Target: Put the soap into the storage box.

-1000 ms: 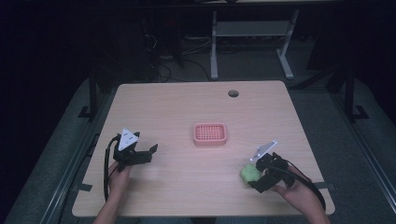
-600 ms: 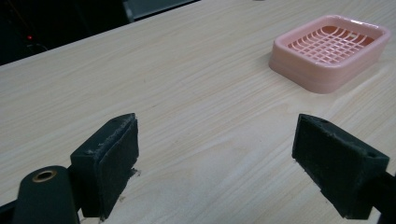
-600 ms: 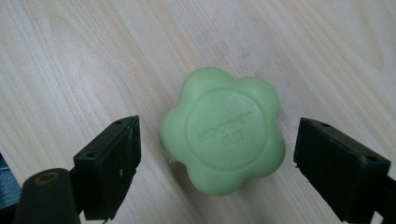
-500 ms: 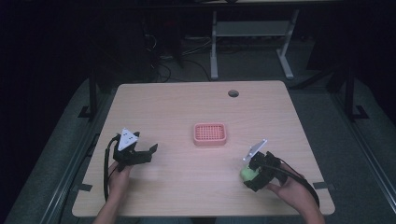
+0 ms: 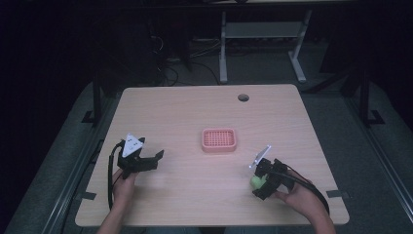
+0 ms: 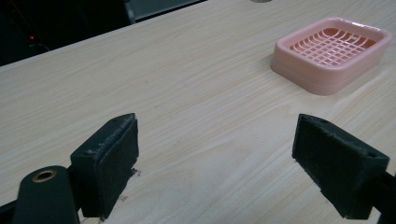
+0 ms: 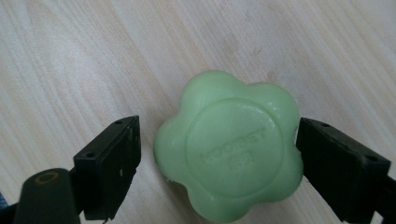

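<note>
A green flower-shaped soap (image 7: pixel 231 147) lies flat on the wooden table (image 5: pixel 195 112), near its front right. My right gripper (image 7: pixel 219 140) is open and tipped down over the soap. One jaw is at the soap's edge and the other stands a small gap away. In the high view the soap (image 5: pixel 254 181) peeks out at the tip of the right gripper (image 5: pixel 259 184). A pink slatted soap dish (image 5: pixel 219 140) sits at the table's middle. My left gripper (image 6: pixel 219 135) is open with nothing between its jaws, and the soap dish (image 6: pixel 334 51) lies ahead of it to the right.
A round cable hole (image 5: pixel 243 97) is in the table near its far edge. Behind the table stands a grey metal frame (image 5: pixel 263 34) on a dark floor. A black cable (image 5: pixel 111 170) trails from the left gripper (image 5: pixel 146 162).
My right gripper has shifted a little left and tipped lower around the soap. The left gripper and the dish have not moved.
</note>
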A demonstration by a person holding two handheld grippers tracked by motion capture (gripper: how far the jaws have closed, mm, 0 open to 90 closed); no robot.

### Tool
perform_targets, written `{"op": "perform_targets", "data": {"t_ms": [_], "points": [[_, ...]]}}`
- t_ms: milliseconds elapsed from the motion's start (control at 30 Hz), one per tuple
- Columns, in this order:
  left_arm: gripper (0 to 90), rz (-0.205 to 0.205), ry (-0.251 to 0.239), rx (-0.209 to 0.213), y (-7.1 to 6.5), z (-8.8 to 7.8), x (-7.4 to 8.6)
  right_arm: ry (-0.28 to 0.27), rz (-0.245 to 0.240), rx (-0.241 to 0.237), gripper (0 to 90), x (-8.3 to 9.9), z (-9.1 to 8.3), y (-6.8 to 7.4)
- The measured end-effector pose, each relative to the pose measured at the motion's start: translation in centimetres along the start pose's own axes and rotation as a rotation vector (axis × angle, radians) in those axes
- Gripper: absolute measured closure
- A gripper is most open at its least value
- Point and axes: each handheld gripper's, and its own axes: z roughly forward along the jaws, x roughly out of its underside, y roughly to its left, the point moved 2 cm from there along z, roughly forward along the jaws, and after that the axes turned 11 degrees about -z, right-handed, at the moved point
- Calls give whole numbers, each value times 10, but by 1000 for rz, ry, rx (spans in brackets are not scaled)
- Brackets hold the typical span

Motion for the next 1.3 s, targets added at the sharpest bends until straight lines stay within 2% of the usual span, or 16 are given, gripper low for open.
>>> {"op": "perform_targets", "data": {"t_ms": [367,700,1200,1300], "points": [[143,-8,-7,-3,1,-1,0,23,-6,-4,152,-3,4,-4],[143,-7,-5,-4,2,-1,0,37,-9,-16,213,-2,7,-4],[143,-12,-10,-5,2,-2,0,59,-24,-10,244,-4,7,-4],[143,-12,-10,-6,2,-2,0,71,-39,-4,247,-5,7,-4]]}}
